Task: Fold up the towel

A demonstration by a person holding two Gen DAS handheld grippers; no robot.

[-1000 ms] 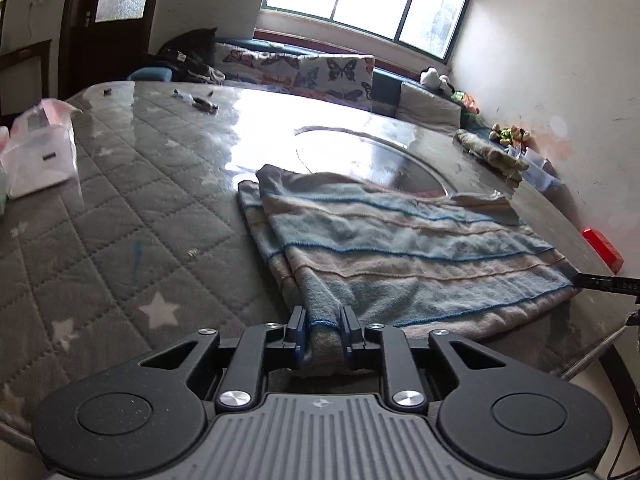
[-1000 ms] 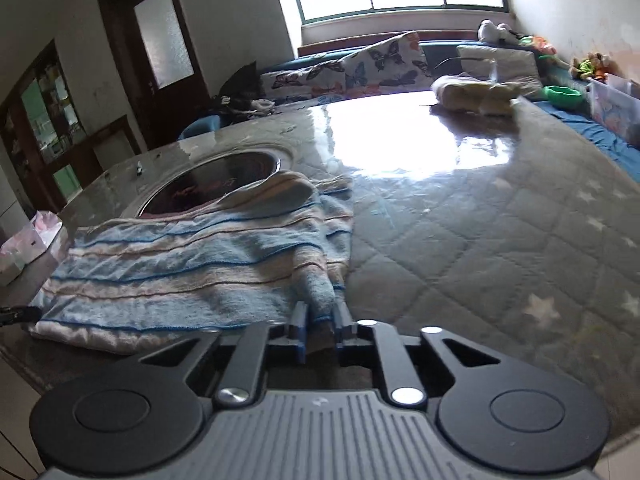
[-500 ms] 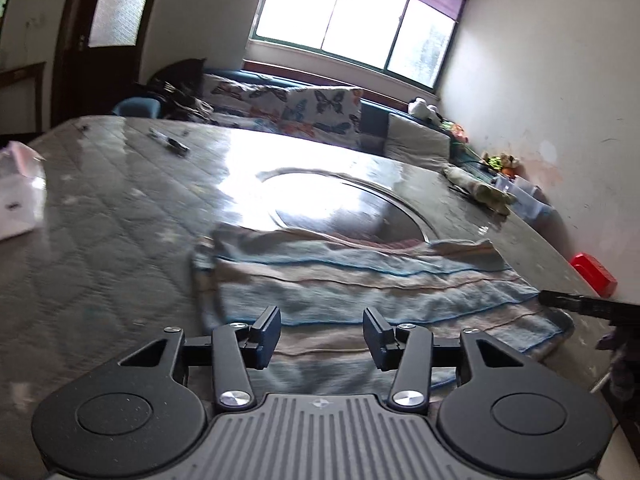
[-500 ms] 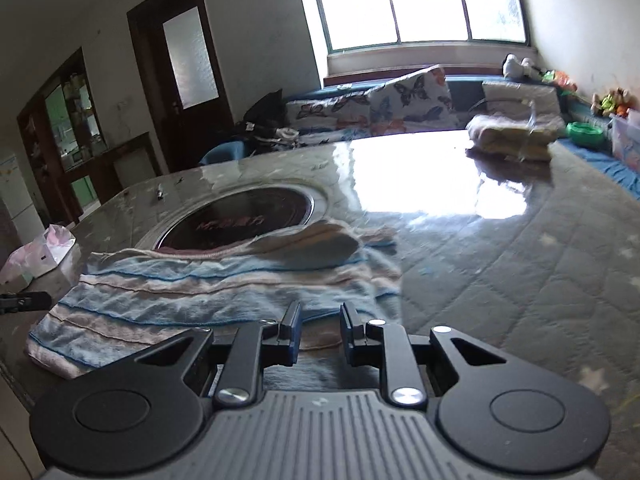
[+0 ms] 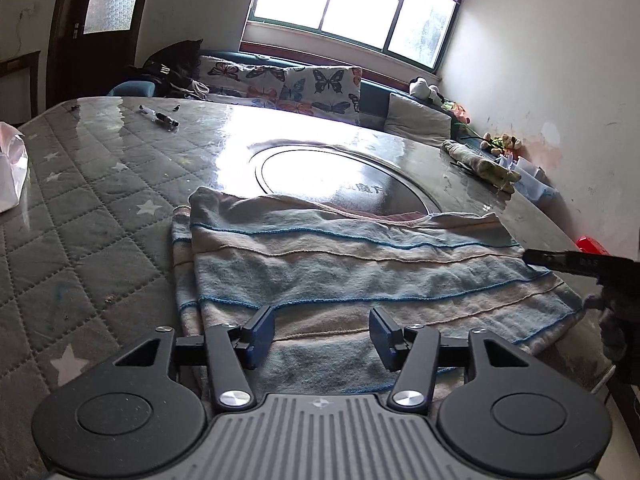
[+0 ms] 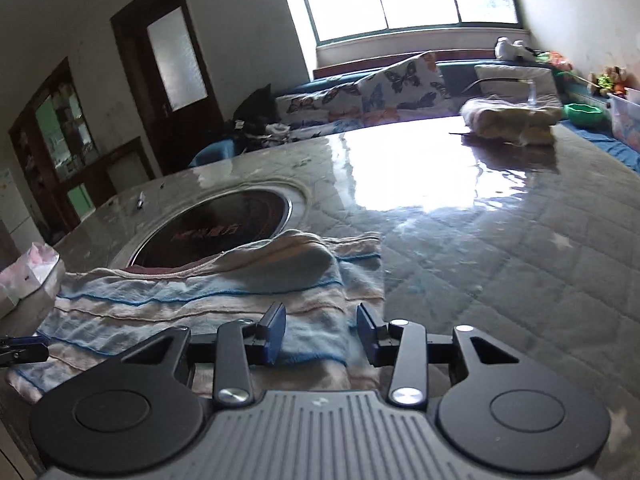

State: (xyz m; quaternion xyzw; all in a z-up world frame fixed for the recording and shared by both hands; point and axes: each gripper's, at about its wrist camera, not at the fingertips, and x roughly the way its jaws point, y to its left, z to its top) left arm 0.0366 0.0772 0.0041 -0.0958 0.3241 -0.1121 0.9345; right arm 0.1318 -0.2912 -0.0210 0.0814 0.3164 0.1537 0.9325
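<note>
A blue, beige and pink striped towel [image 5: 340, 264] lies folded over on the quilted table cover [image 5: 80, 240], its near edge at the table's front. My left gripper [image 5: 322, 320] hovers over the towel's near left part; its jaws are opening and the cloth lies under the gap, untouched by the pads. My right gripper [image 6: 322, 316] is over the near right corner of the towel [image 6: 200, 300]; its jaws are opening too and hold nothing. One of the right gripper's fingers [image 5: 560, 260] shows at the towel's right edge.
A round dark inset plate [image 5: 344, 176] sits in the table just behind the towel. A rolled cloth [image 5: 480, 160] lies at the far right, pens [image 5: 160, 118] at the far left, a pink-white bag [image 5: 10, 172] at the left edge. A sofa [image 5: 300, 84] stands beyond.
Both grippers were shut on the towel's near edge a second ago and have let go. Their jaws have spread and the towel has dropped flat on the table.
</note>
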